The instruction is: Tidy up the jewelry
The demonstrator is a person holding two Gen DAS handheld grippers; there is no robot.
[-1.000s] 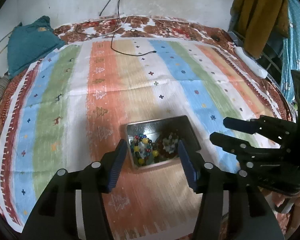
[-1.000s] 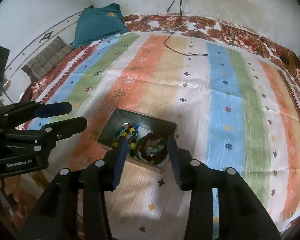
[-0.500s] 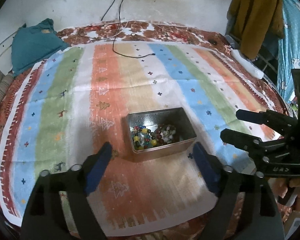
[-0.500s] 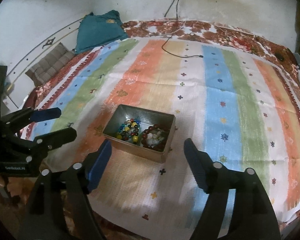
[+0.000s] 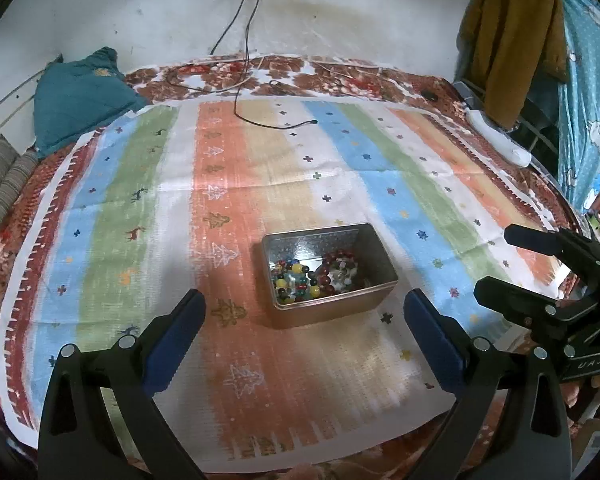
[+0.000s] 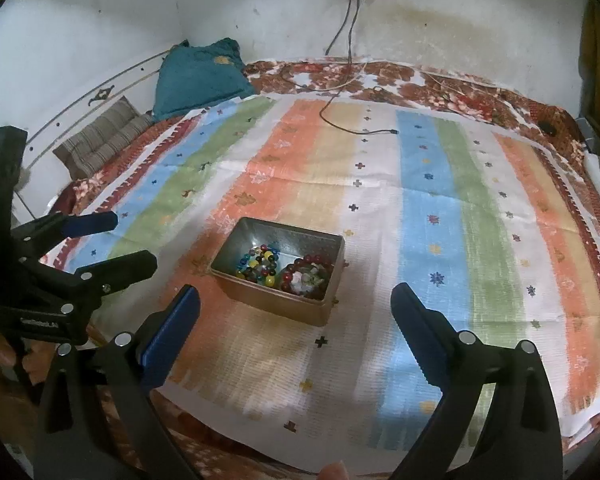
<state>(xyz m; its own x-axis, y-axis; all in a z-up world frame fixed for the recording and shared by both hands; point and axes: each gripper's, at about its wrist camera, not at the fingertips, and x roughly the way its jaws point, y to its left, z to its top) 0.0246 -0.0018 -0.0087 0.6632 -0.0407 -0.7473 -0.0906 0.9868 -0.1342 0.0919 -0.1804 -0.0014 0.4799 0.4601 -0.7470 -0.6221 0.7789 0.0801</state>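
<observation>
A rectangular metal tin (image 5: 376, 258) sits on the striped cloth; it also shows in the right wrist view (image 6: 228, 252). Inside lie a multicoloured bead bracelet (image 5: 294, 280) (image 6: 260, 266) and a dark red bead bracelet (image 5: 338, 272) (image 6: 308, 274) with pale pieces. My left gripper (image 5: 306, 328) is open and empty, held back from the tin on its near side. My right gripper (image 6: 296, 320) is open and empty, also near of the tin. Each gripper shows in the other's view: the right gripper (image 5: 500, 264) and the left gripper (image 6: 134, 240).
The striped cloth (image 5: 228, 168) covers a floral bedspread (image 5: 340, 76). A teal pillow (image 5: 80, 96) and a striped cushion (image 6: 100, 136) lie at the far left. A black cable (image 5: 260, 116) runs from a wall socket. Clothes (image 5: 512, 40) hang at the right.
Both grippers have opened wide and pulled back and up from the tin. The tin and the bracelets stay in place.
</observation>
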